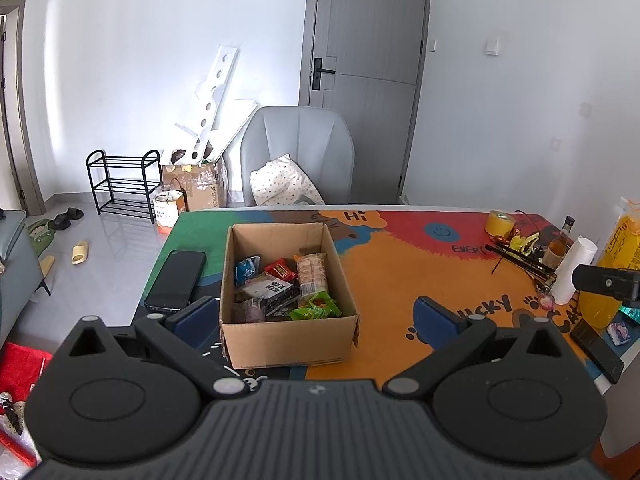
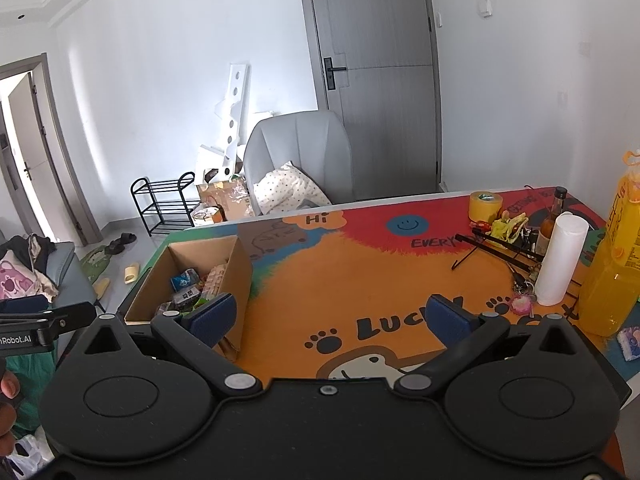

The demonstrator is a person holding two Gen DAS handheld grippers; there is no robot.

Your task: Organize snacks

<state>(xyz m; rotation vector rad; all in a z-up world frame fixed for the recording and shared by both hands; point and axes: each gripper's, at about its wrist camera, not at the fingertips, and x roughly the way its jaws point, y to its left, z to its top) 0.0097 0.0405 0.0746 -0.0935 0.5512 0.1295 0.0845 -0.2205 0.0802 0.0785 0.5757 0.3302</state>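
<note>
Left wrist view: left gripper spread wide, empty, hovering just before box. Snacks piled loose inside box, on mat. Phone just left of box, near table edge.

Right wrist view: right gripper also released, holding nothing, over bare mat; box to its left.

Risks, as judgement:
- Left finger near phone; sideways sweep could knock it off edge.
- Wrappers slick, overlapping; pinch may take two or slip.
- Light box may slide if rim bumped.
- Right-side clutter: juice bottle, paper roll could tip on wide swing.

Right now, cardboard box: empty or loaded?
Loaded. The open-topped cardboard box holds several snack packets covering its floor, none reaching the rim.
</note>
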